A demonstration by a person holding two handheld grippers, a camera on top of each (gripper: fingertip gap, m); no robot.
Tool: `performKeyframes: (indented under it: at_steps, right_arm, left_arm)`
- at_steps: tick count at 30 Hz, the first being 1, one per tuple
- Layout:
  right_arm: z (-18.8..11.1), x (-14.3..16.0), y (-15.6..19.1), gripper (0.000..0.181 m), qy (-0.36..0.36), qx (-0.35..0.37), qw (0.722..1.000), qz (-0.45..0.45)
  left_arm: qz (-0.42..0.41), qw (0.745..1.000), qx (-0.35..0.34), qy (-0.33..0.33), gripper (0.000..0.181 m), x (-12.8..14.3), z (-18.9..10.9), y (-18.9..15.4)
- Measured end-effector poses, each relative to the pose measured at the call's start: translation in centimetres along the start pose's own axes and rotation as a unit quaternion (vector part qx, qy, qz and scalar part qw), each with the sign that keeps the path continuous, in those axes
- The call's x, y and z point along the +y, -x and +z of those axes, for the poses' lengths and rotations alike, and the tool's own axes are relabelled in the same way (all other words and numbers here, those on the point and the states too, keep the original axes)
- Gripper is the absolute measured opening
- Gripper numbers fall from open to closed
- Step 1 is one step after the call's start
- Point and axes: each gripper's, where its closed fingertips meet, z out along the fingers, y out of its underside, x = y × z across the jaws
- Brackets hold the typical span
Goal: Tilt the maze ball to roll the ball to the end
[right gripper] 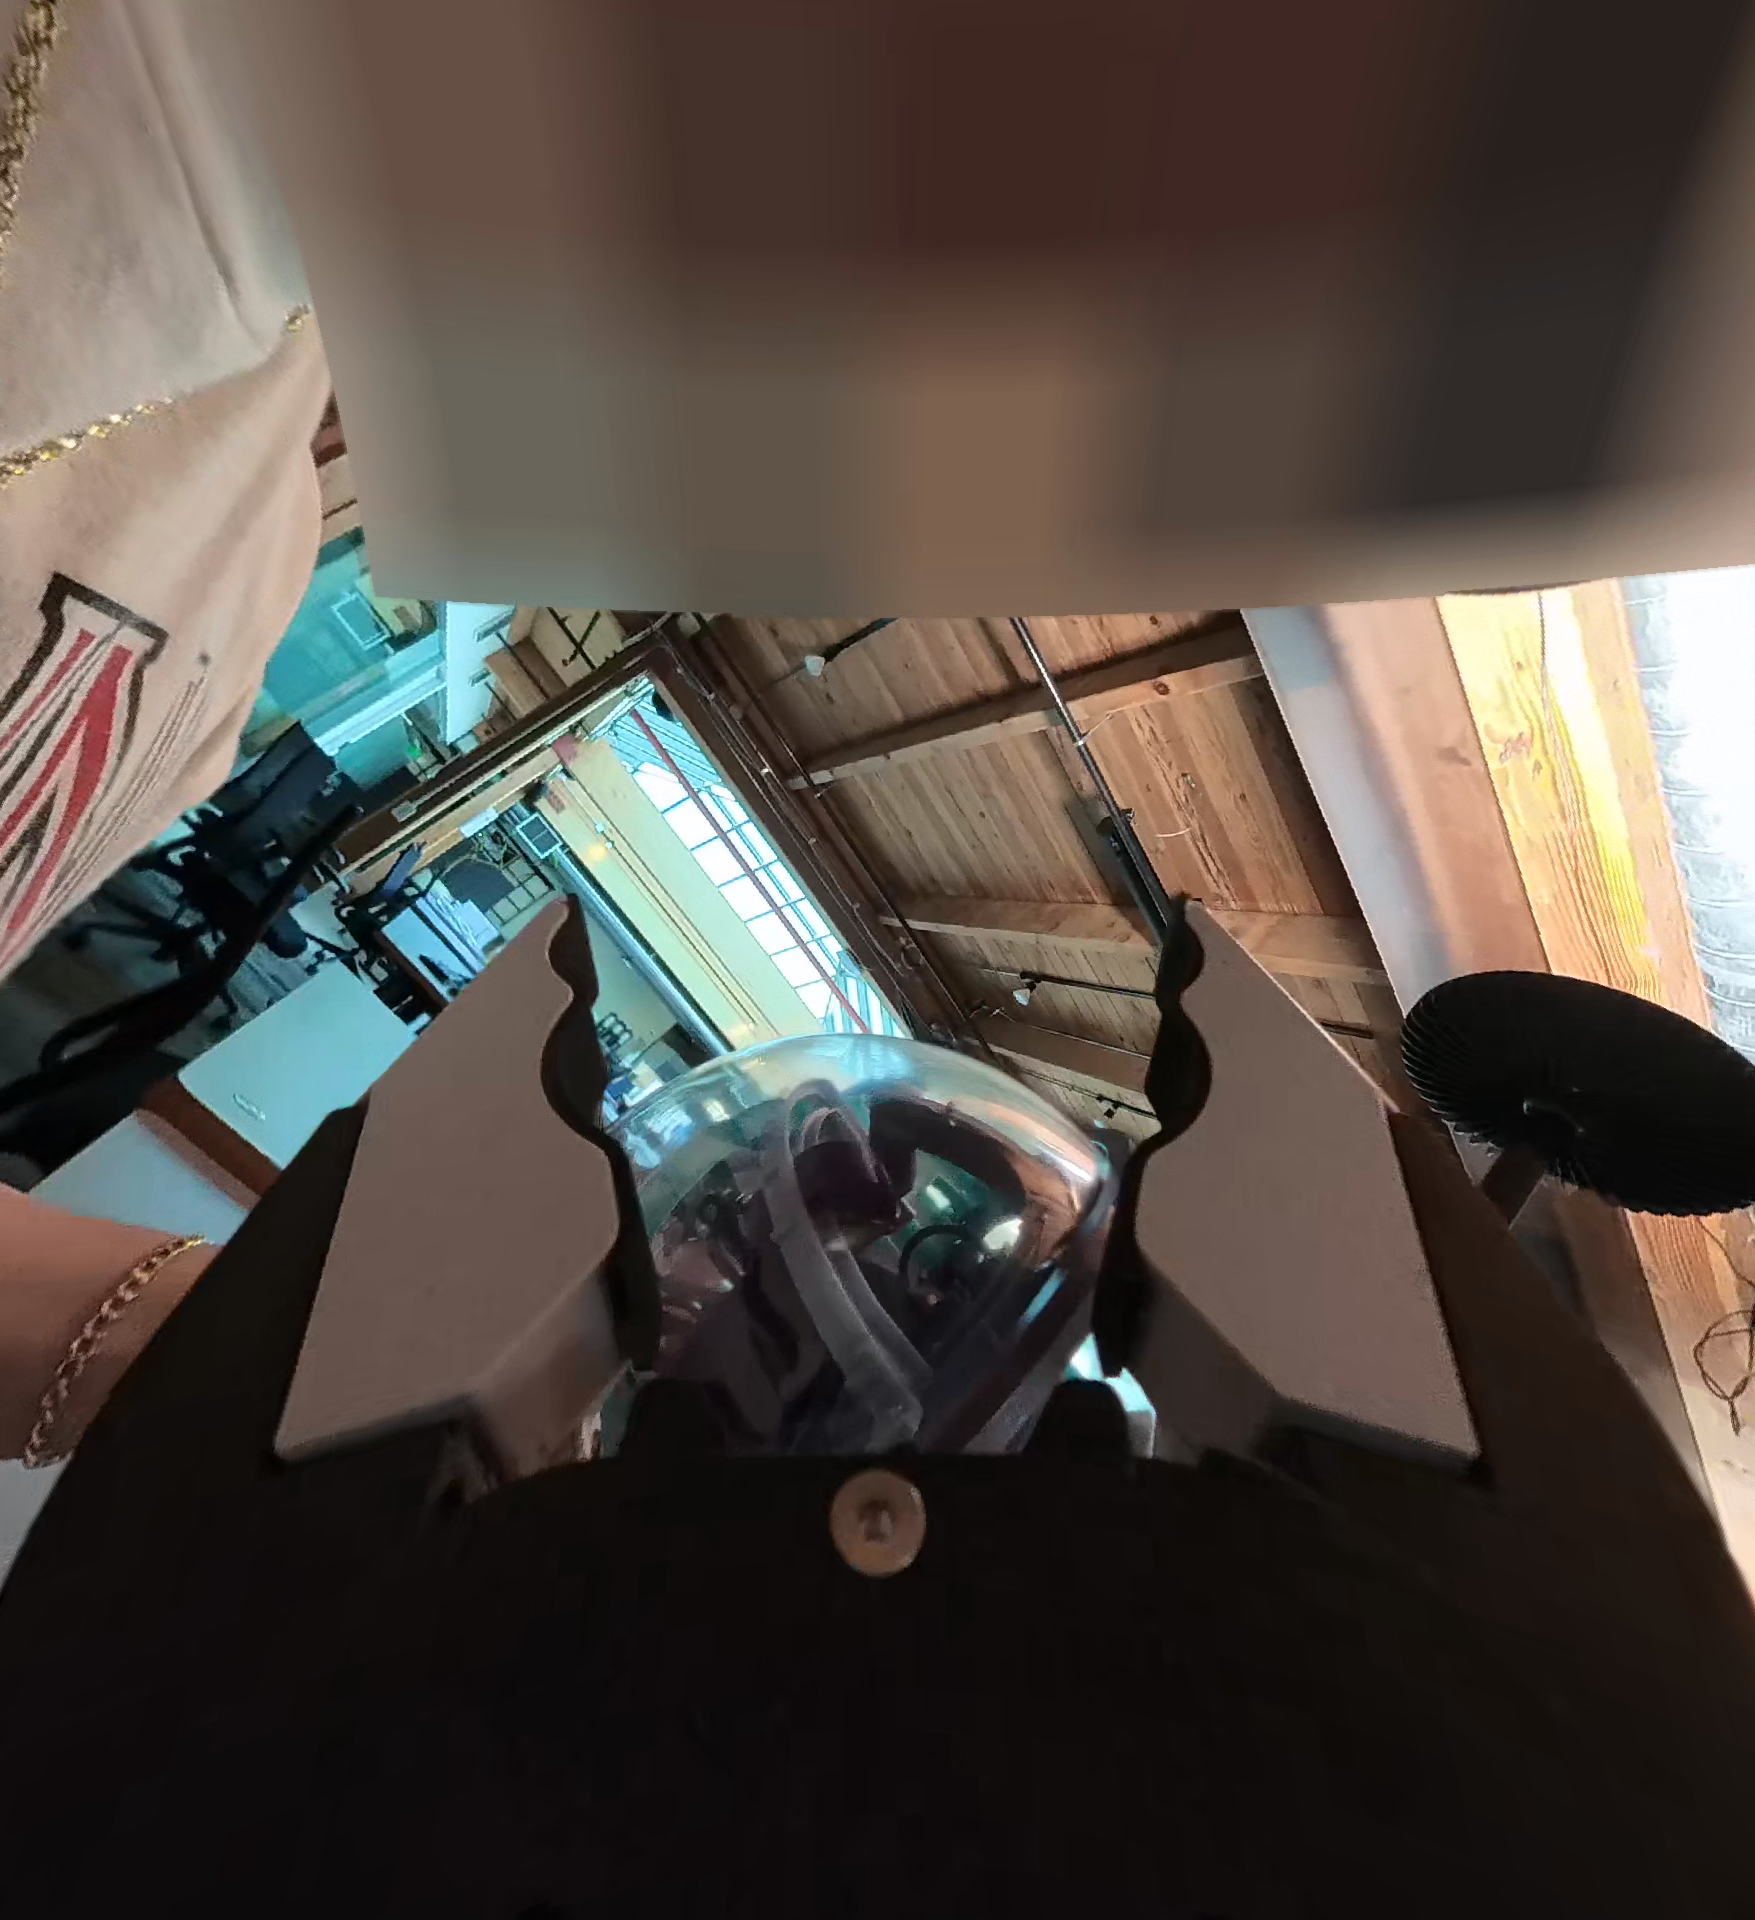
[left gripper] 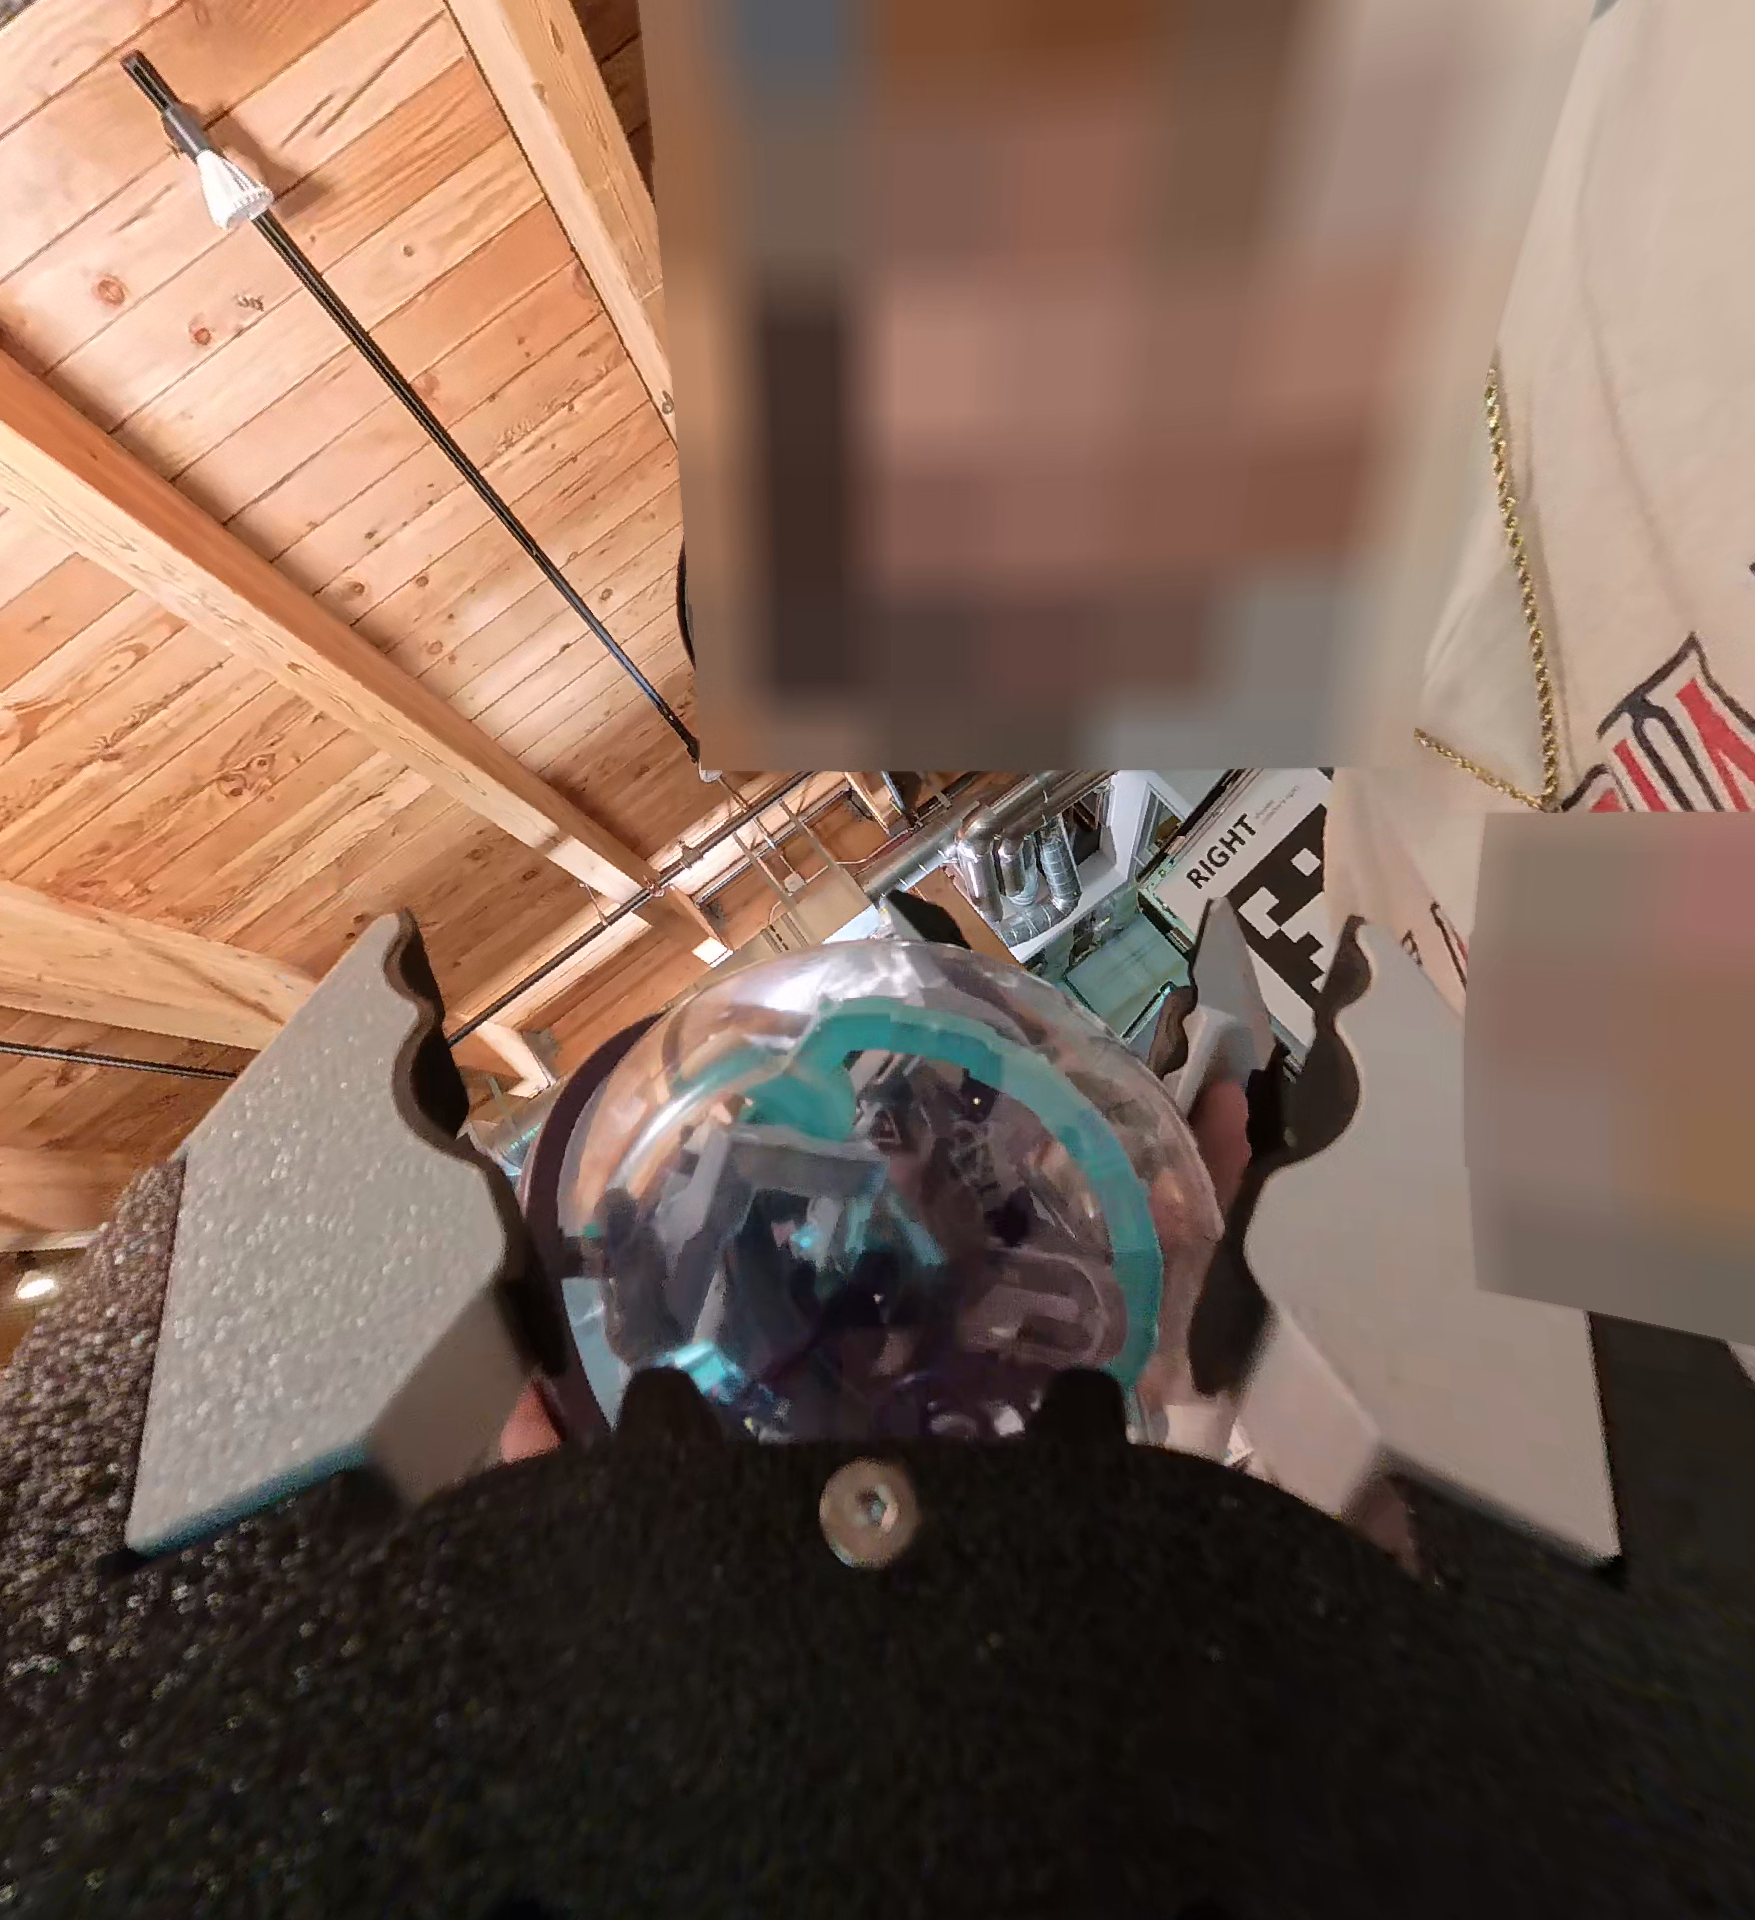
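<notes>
The maze ball is a clear plastic sphere with teal and grey tracks inside. It is held up in the air, with both wrist views looking towards the ceiling. My left gripper is shut on it, a grey finger pressed against each side. My right gripper is shut on the same maze ball from another side. One right finger shows beyond the ball in the left wrist view. I cannot make out the small ball inside the maze.
A wooden plank ceiling with beams is above. The person's cream shirt with a gold chain is close by. A wrist with a bracelet is at the left. A black round finned fixture and a metal duct are at the right.
</notes>
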Motion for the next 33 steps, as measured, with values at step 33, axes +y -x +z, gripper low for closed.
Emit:
performKeyframes:
  at_steps: [33]
  right_arm:
    - [-1.1, -0.4, 4.5, 0.101, 0.053, -0.131, 0.988, -0.066]
  left_arm:
    - [-0.143, 0.988, 0.009, -0.055, 0.158, 1.0, -0.4, -0.7]
